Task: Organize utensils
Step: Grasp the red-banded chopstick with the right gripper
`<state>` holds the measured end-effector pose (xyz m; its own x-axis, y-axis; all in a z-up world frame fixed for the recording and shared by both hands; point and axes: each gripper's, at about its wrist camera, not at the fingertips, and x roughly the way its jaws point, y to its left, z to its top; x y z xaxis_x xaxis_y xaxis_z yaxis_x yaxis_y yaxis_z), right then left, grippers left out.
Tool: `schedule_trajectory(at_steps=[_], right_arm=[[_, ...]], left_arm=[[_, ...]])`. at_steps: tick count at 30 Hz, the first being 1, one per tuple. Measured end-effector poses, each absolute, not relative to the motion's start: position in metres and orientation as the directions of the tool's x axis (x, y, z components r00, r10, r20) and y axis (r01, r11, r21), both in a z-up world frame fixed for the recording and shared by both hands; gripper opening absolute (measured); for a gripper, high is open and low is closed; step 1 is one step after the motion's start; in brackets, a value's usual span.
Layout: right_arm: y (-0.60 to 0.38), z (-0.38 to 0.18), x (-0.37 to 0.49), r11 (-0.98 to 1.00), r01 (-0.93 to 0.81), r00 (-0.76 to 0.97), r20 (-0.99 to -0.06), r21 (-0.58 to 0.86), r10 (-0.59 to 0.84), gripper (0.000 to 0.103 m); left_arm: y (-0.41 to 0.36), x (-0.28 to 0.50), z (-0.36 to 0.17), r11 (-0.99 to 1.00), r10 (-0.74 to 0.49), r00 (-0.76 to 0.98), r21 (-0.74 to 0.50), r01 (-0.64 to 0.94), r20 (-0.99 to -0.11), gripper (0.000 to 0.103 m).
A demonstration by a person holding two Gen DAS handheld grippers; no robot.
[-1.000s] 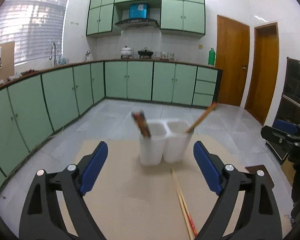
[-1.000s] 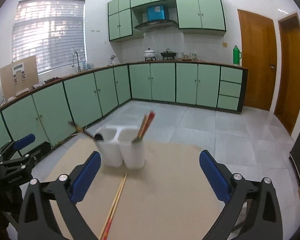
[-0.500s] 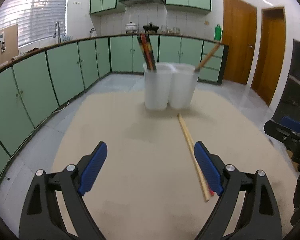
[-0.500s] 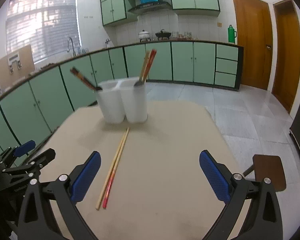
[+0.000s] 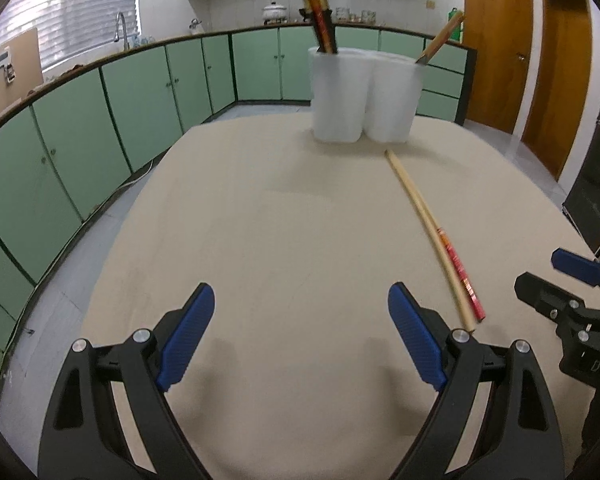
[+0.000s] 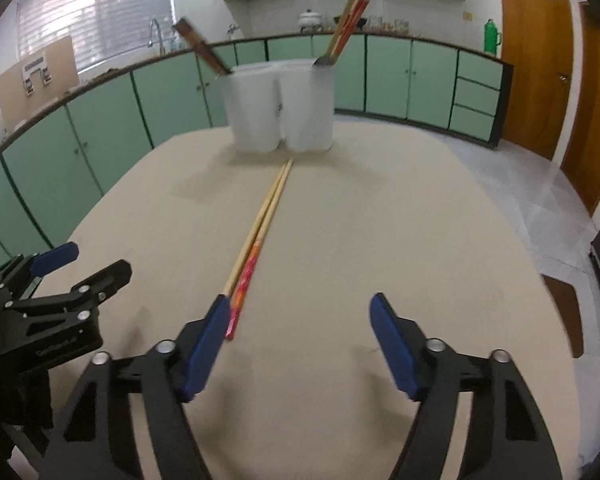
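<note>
A pair of chopsticks [image 6: 260,240] is lying on the beige counter [image 6: 380,220], running from the white holder [image 6: 280,108] at the far edge toward the near edge. The right gripper [image 6: 298,320] is narrowing its fingers, still apart, nothing pinched; the left finger [image 6: 206,344] is overlapping the chopsticks' near end. The left gripper [image 5: 300,320] is hanging wide open over bare counter

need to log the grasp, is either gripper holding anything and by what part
Nothing is held. The left gripper is open over bare table. The right gripper has just been closing, with the chopsticks' near end just inside its left finger, not pinched.
</note>
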<state>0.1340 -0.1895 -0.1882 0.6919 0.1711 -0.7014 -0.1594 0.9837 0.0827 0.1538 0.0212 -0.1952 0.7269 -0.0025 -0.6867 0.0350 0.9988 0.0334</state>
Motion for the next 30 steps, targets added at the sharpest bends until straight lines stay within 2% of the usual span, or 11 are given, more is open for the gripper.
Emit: schedule_trajectory(at_steps=[2,8,24,27,29,30], right_arm=[[-0.182,-0.194,0.133,0.981,-0.173,0.675,-0.715,0.086,0.182,0.056],[-0.166,-0.204,0.132,0.978,-0.200,0.646,-0.741,0.066,0.182,0.046],[-0.148,-0.208,0.141,0.978,-0.209,0.621,-0.768,0.028,0.155,0.037],[-0.147,-0.208,0.142,0.977,-0.212,0.619,-0.770,0.028,0.156,0.031],[-0.147,-0.208,0.142,0.977,-0.211,0.617,-0.770,0.036,0.161,0.015],[-0.148,-0.208,0.142,0.976,-0.214,0.615,-0.770,0.044,0.169,0.012]], left_arm=[[0.025,0.154,-0.197,0.999,-0.001,0.717,0.026,0.027,-0.697,0.086],[0.026,0.154,-0.196,1.000,-0.005,0.719,0.019,0.025,-0.695,0.086],[0.024,0.155,-0.199,0.999,-0.002,0.710,0.021,0.024,-0.704,0.086],[0.023,0.155,-0.199,0.999,-0.001,0.710,0.025,0.027,-0.704,0.086],[0.021,0.155,-0.199,0.999,-0.002,0.709,0.028,0.030,-0.705,0.086],[0.021,0.155,-0.200,0.999,-0.002,0.709,0.028,0.031,-0.705,0.086]])
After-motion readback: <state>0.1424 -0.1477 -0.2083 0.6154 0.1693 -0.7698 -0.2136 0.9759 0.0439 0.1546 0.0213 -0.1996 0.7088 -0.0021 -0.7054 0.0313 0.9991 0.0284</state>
